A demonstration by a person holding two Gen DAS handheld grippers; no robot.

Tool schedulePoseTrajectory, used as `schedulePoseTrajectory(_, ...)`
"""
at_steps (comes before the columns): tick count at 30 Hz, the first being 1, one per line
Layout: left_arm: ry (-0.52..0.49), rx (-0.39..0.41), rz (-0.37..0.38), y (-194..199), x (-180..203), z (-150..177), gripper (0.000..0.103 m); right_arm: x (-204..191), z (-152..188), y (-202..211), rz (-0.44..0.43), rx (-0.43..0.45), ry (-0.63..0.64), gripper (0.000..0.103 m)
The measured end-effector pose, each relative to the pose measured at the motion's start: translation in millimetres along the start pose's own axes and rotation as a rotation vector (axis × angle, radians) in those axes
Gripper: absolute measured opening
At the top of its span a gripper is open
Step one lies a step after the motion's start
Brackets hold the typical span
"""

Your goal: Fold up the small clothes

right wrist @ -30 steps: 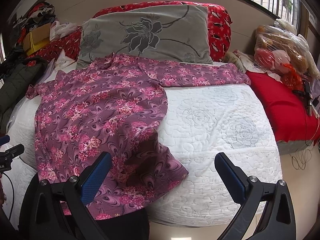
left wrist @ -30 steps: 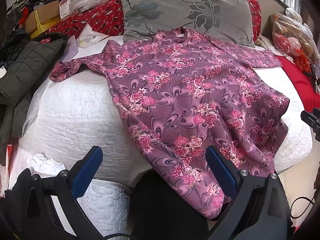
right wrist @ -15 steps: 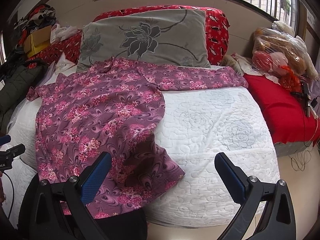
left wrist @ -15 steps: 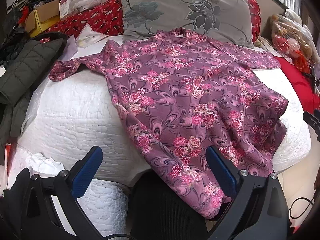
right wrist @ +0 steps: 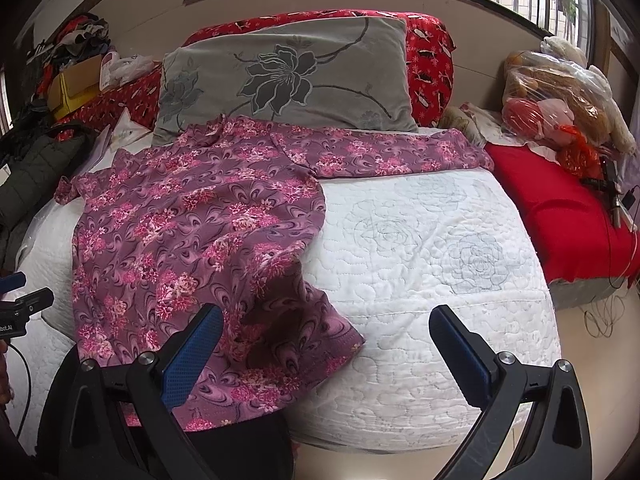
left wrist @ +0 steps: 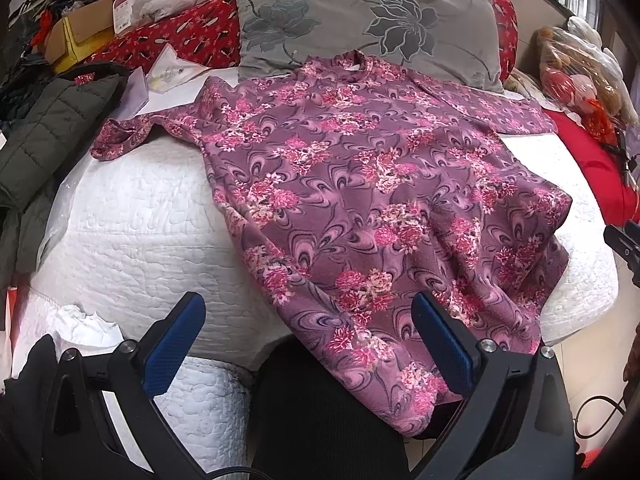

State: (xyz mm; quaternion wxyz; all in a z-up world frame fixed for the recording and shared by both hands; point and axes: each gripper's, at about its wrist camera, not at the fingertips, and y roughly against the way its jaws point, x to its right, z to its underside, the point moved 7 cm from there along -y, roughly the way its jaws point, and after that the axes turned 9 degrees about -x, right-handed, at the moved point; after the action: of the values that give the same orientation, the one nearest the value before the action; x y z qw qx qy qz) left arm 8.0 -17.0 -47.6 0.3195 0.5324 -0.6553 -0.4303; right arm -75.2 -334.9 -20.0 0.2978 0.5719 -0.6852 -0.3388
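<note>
I hold two tongs, one in each hand. My left tongs (left wrist: pixel 308 336) are wide apart and hold nothing. My right tongs (right wrist: pixel 326 338) are wide apart and empty too.

There is one shirt (left wrist: pixel 360 208) to fold. It is purple with pink flowers. It lies flat on the white bed (right wrist: pixel 420 240), with its neck up by the one gray pillow (right wrist: pixel 288 76). Its bottom edge hangs off the near side of the bed, over my dark lap. One sleeve (right wrist: pixel 384 152) lies straight out to the right. The other sleeve (left wrist: pixel 120 140) sticks out to the left, and its end looks a bit bunched up, though I cannot see it well.

Not much has changed in the last second. The shirt has not moved on the bed. My tongs have come only a little closer to it, so it looks a bit bigger now. I think that means no fold has started, and I am just lining up to grab it.

Off to the side I count one dark green jacket (left wrist: pixel 44 140), one red cushion (right wrist: pixel 560 216) and one clear bag (right wrist: pixel 560 92) of stuff.
</note>
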Motion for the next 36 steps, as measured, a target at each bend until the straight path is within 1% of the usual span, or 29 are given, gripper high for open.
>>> schedulePoseTrajectory(7, -0.002, -0.012, -0.002, -5, 1, 0, 0.103, 0, 1, -2, -0.004, -0.008, 0.003, 0.103)
schedulePoseTrajectory(12, 0.000, -0.024, 0.000, -10, 1, 0, 0.103, -1, 1, -8, -0.024, -0.021, 0.005, 0.102)
schedulePoseTrajectory(14, 0.000, -0.044, 0.005, -15, 0, -1, 0.103, -1, 0, -14, -0.029, -0.032, 0.010, 0.102)
schedulePoseTrajectory(17, 0.041, -0.100, 0.033, -26, -12, -2, 0.103, 3, 3, -29, -0.025, -0.076, 0.012, 0.102)
schedulePoseTrajectory(18, 0.082, -0.142, 0.063, -34, -21, -2, 0.103, 7, 4, -35, -0.024, -0.096, 0.010, 0.102)
schedulePoseTrajectory(20, 0.131, -0.218, 0.101, -47, -31, 0, 0.103, 14, 10, -50, -0.019, -0.137, -0.003, 0.102)
schedulePoseTrajectory(21, 0.142, -0.239, 0.110, -52, -31, 2, 0.103, 17, 13, -56, -0.019, -0.157, -0.008, 0.102)
schedulePoseTrajectory(22, 0.153, -0.276, 0.124, -59, -32, 5, 0.103, 20, 16, -65, -0.018, -0.180, -0.013, 0.102)
schedulePoseTrajectory(24, 0.160, -0.333, 0.141, -70, -28, 10, 0.103, 22, 21, -77, -0.023, -0.211, -0.020, 0.102)
schedulePoseTrajectory(27, 0.161, -0.437, 0.203, -90, -9, 23, 0.103, 19, 25, -94, -0.050, -0.250, -0.019, 0.102)
schedulePoseTrajectory(29, 0.140, -0.470, 0.201, -99, 2, 26, 0.103, 12, 28, -103, -0.082, -0.274, -0.009, 0.101)
schedulePoseTrajectory(30, 0.135, -0.473, 0.196, -101, 4, 26, 0.094, 6, 29, -108, -0.098, -0.290, 0.003, 0.098)
schedulePoseTrajectory(31, 0.131, -0.460, 0.204, -102, 8, 25, 0.080, 1, 31, -111, -0.105, -0.307, 0.020, 0.084)
schedulePoseTrajectory(32, 0.117, -0.462, 0.222, -102, 12, 24, 0.035, -2, 32, -113, -0.095, -0.317, 0.038, 0.063)
schedulePoseTrajectory(33, 0.110, -0.474, 0.230, -102, 13, 24, 0.005, -3, 32, -111, -0.049, -0.308, 0.069, 0.054)
schedulePoseTrajectory(34, 0.123, -0.488, 0.253, -100, 11, 24, 0.005, -5, 31, -109, -0.053, -0.291, 0.086, 0.029)
schedulePoseTrajectory(35, 0.149, -0.483, 0.286, -96, 7, 24, 0.004, -7, 31, -102, -0.121, -0.278, 0.089, 0.009)
schedulePoseTrajectory(36, 0.170, -0.479, 0.318, -90, 3, 23, 0.004, -6, 29, -92, -0.168, -0.259, 0.064, 0.009)
